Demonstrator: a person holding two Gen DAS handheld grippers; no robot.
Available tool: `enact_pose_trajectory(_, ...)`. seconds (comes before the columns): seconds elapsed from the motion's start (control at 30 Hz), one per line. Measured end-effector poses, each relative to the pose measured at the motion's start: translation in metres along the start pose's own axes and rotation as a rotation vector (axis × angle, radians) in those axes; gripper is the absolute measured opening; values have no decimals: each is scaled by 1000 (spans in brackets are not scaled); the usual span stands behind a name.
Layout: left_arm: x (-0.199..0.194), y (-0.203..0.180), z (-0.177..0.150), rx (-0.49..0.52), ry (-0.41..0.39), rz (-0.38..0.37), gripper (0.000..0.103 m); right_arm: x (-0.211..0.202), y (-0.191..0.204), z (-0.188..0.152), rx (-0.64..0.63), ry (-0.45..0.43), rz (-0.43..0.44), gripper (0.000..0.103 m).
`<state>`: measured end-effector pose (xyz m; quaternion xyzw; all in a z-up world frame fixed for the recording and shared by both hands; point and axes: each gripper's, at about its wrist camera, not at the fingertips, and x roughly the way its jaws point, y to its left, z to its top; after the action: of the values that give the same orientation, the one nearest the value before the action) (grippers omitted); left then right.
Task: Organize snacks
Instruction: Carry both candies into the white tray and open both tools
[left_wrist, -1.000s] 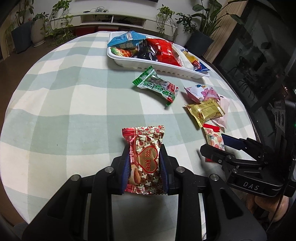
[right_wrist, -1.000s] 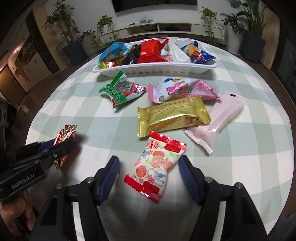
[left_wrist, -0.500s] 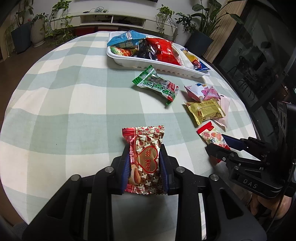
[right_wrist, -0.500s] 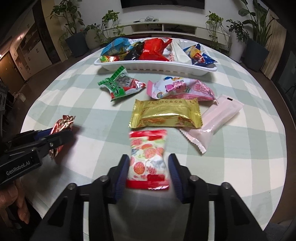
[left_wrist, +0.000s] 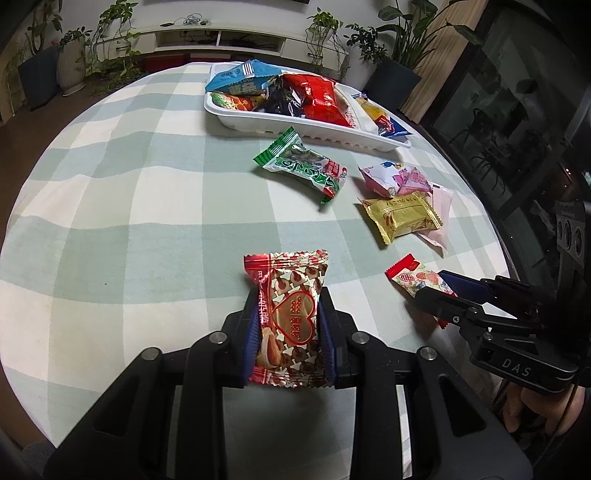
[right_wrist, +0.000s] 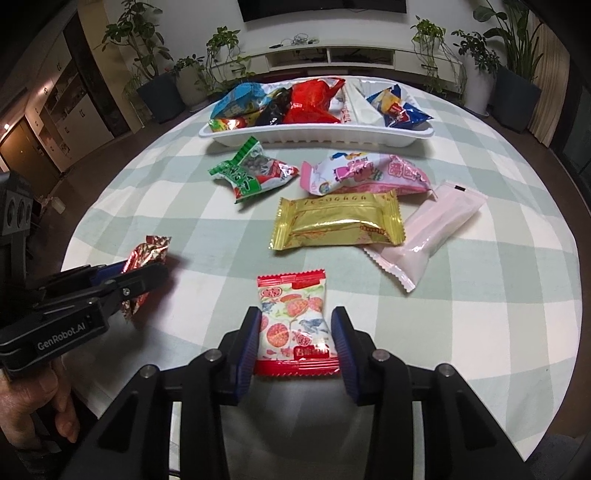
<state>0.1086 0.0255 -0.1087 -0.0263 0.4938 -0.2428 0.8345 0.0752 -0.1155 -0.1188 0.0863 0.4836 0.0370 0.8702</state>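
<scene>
The left tool (left_wrist: 288, 332) is clamped on the heart-printed packet (left_wrist: 286, 317). The right tool (right_wrist: 295, 339) is closing its jaws around the fruit-printed packet (right_wrist: 293, 321), which sits between them. At 12 o'clock lies the gold packet (right_wrist: 338, 219); farther, the white tray (right_wrist: 314, 134). The surface (left_wrist: 129, 229) is free at 9 o'clock.

Potted plants (right_wrist: 155, 70) beside white shelving (right_wrist: 354, 57)

The round table's green-and-cream checked cloth (right_wrist: 480, 295) looks matt and woven. The long white plastic tray (right_wrist: 317, 134) is smooth with a ribbed wall. The gold foil snack packet (right_wrist: 338, 221) shines glossy; the pale pink plastic pouch (right_wrist: 436, 229) looks satin-smooth.
</scene>
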Motion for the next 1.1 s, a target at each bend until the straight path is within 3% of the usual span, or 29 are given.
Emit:
enact_pose_trajectory(0.33,-7,-3,3,-3,-14,-42,26,-10,-8,-1,42,-26,60,41)
enact_pose_trajectory(0.67,-6,-4,3,4,-10,-42,26,-6,-12,-6,29,2,57,41)
enact_pose_trajectory(0.9,-2,-4,1,5,2,-39,26,4,2,-11,-81,56,-12,41)
enact_pose_trajectory(1.0,-2,-5,1,7,4,-39,26,10,16,-9,-209,103,-80,41)
enact_pose_trajectory(1.1,-4,-7,0,13,0,-40,26,14,19,-2,-265,156,-77,41)
